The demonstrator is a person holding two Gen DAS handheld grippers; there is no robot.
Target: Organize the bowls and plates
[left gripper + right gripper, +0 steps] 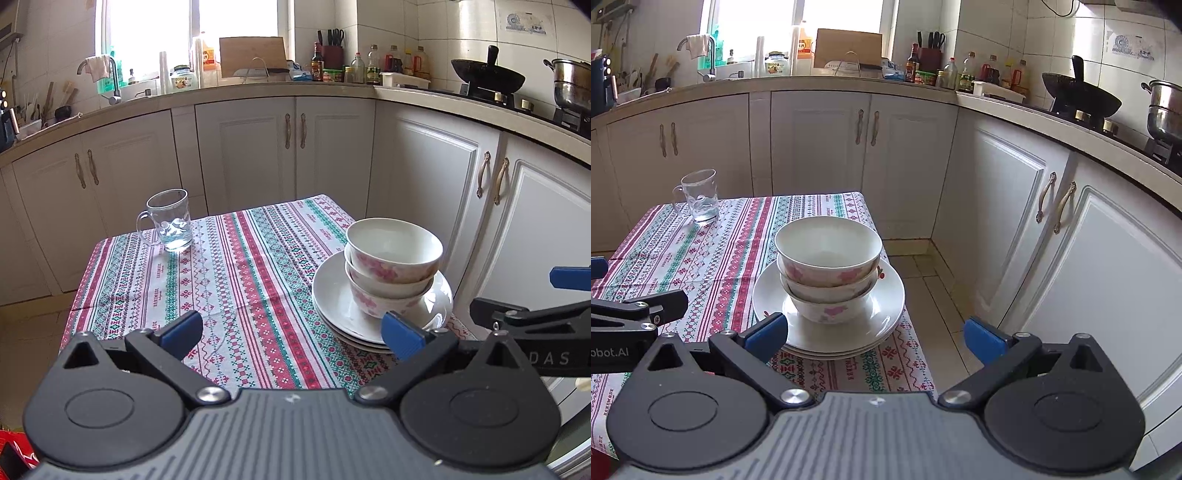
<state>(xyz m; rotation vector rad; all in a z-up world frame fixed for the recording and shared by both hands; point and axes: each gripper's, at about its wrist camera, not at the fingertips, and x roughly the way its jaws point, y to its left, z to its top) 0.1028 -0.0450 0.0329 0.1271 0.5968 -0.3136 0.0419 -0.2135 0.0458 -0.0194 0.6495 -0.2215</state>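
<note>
Three flowered bowls (pixel 827 269) sit nested one inside another on a stack of white plates (pixel 886 314), and the whole pile stands at the near right corner of the table (pixel 236 280), close to its right edge, with the rim of the lowest plate just reaching that edge in the right wrist view. A glass mug (pixel 168 221) stands well apart, near the far left corner of the striped tablecloth. The left gripper (pixel 291 332) hangs over the near edge of the table with its blue pads spread wide and nothing between them; its right pad sits just in front of the plates. The right gripper (pixel 875 338) is likewise spread and empty, its left pad near the plate rim and its right pad out over the floor beyond the table. Judging from how things lie, the sorting looks largely done: bowls are gathered, plates are gathered, and nothing else of the kind is loose on the cloth. What may remain is to move the pile inward from the corner, or to carry it off. Either would call for both grippers closing on opposite plate rims, kept level, since the bowls sit slightly askew and could slide.
</note>
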